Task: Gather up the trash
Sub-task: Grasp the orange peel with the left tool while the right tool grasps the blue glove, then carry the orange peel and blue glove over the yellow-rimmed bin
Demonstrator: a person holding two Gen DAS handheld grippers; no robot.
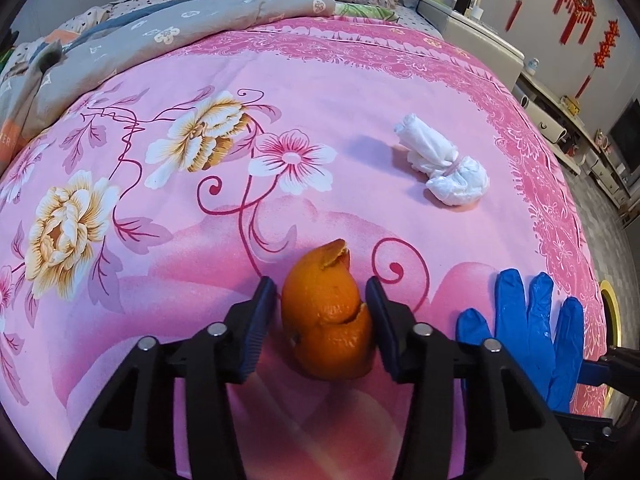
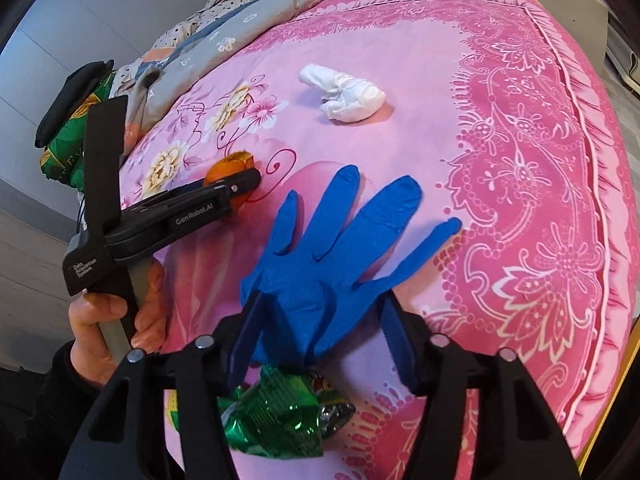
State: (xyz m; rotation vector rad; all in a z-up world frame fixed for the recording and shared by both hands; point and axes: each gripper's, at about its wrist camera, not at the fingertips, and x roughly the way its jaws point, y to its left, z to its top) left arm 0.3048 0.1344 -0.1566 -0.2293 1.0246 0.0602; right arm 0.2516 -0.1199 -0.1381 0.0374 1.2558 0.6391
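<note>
An orange peel (image 1: 326, 312) stands on the pink bedspread (image 1: 320, 92) between the fingers of my left gripper (image 1: 322, 320), whose pads sit against its two sides, shut on it. The same peel (image 2: 228, 168) shows behind that gripper in the right wrist view. A blue glove (image 2: 340, 248) lies flat on the bedspread (image 2: 420, 60). Its cuff lies between the fingers of my right gripper (image 2: 320, 344), which straddle it without squeezing it. A crumpled green foil wrapper (image 2: 280, 416) lies just under that gripper. A white tied bundle (image 1: 440, 160) rests farther up the bed.
A grey and dotted quilt (image 1: 168, 32) is heaped at the head of the bed. White cabinets (image 1: 480, 40) line the right side, below red wall ornaments. A person's hand (image 2: 108, 320) holds the left gripper's handle. The bed's edge falls away at right.
</note>
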